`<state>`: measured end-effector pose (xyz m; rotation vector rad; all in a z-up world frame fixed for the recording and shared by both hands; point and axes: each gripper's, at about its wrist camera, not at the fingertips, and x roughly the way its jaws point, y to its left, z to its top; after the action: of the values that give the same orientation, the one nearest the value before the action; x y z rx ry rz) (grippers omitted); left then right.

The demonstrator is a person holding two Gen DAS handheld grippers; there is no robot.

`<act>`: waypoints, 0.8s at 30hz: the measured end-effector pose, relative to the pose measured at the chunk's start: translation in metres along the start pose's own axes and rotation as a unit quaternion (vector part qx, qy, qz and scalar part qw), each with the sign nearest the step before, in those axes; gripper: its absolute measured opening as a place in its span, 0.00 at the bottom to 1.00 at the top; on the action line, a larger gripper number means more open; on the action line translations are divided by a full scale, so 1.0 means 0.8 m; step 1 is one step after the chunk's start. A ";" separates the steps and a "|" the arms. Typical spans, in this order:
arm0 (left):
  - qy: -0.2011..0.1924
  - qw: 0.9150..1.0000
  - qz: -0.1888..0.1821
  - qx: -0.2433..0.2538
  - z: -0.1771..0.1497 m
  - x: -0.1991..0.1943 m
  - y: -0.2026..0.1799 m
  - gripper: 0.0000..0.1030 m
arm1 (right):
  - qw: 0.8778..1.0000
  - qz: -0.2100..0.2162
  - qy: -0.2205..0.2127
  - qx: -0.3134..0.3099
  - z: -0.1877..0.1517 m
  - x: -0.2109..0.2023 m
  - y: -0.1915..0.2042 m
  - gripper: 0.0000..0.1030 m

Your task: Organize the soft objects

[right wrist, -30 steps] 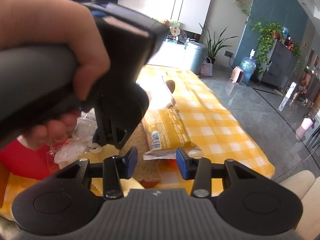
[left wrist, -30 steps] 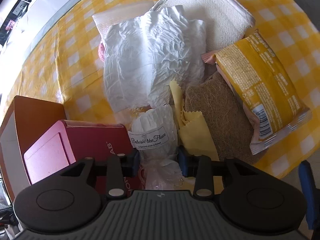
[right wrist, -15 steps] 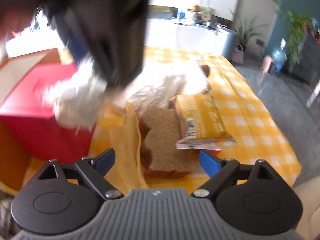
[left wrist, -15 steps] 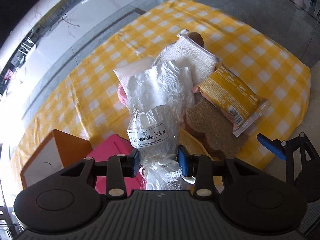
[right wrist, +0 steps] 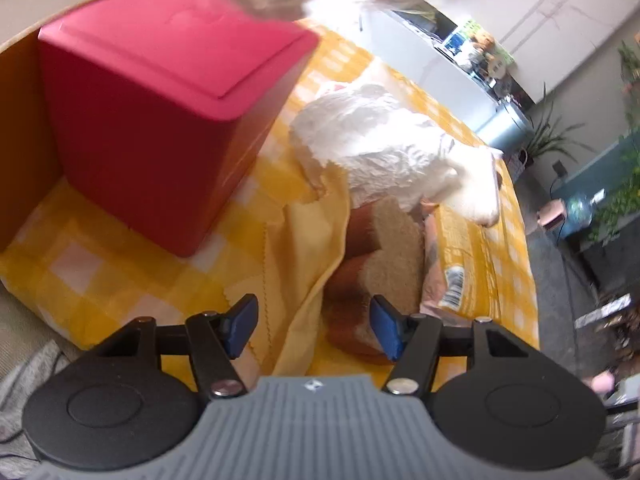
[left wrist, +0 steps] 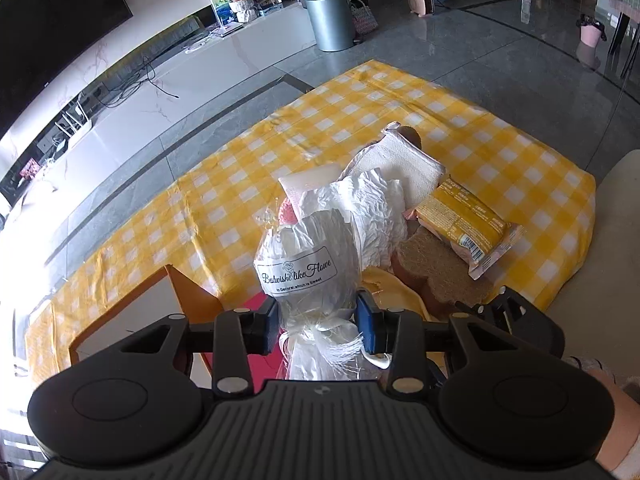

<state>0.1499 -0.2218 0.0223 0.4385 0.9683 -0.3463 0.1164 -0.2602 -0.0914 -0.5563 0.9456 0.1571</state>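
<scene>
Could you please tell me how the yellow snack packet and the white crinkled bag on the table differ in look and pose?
The yellow snack packet is printed, smooth and flat, with a barcode; the white crinkled bag is plain, wrinkled and puffy. The packet leans on the brown fibrous pad; the bag lies further left, partly covering the cream towel. Both lie on the yellow checked cloth.

The left gripper (left wrist: 316,318) points steeply down, its blue pads pressed on both sides of a clear wrapped bundle (left wrist: 306,268) held up off the cloth. The right gripper (right wrist: 314,326) also tilts down; its jaws have just been closing and stand apart with nothing gripped. A forearm (left wrist: 616,420) shows beside the left gripper.
</scene>
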 end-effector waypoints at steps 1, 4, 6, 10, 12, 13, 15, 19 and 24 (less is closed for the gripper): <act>0.001 1.000 -0.010 -0.006 -0.002 -0.002 0.005 0.43 | 0.999 0.033 -0.007 0.040 -0.003 -0.008 -0.018 0.59; -0.005 0.999 -0.040 -0.018 -0.009 -0.007 0.012 0.42 | 0.976 0.168 0.002 0.139 -0.016 -0.013 -0.060 0.59; -0.007 0.998 -0.051 -0.024 -0.012 -0.007 0.013 0.42 | 0.974 0.160 0.033 0.154 -0.020 -0.005 -0.067 0.59; -0.005 0.998 -0.063 -0.029 -0.015 -0.004 0.014 0.42 | 0.972 0.147 0.081 0.167 -0.017 0.019 -0.061 0.56; -0.009 0.998 -0.060 -0.031 -0.017 -0.004 0.014 0.42 | 0.971 0.146 0.095 0.161 -0.009 0.033 -0.055 0.55; -0.010 0.998 -0.058 -0.033 -0.017 -0.003 0.015 0.42 | 0.972 0.139 0.097 0.160 -0.007 0.036 -0.050 0.55; -0.007 0.998 -0.057 -0.036 -0.018 -0.002 0.017 0.42 | 0.974 0.123 0.101 0.158 -0.001 0.044 -0.046 0.51; -0.027 0.998 -0.038 -0.038 -0.023 -0.011 0.015 0.42 | 0.972 0.146 0.098 0.153 -0.001 0.050 -0.044 0.15; -0.046 0.997 -0.052 -0.043 -0.023 -0.030 0.011 0.42 | 0.970 0.156 0.087 0.162 -0.008 0.041 -0.048 0.02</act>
<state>0.1279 -0.2027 0.0355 0.2919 0.9149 -0.4131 0.1447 -0.3001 -0.1056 -0.1168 1.2000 0.2327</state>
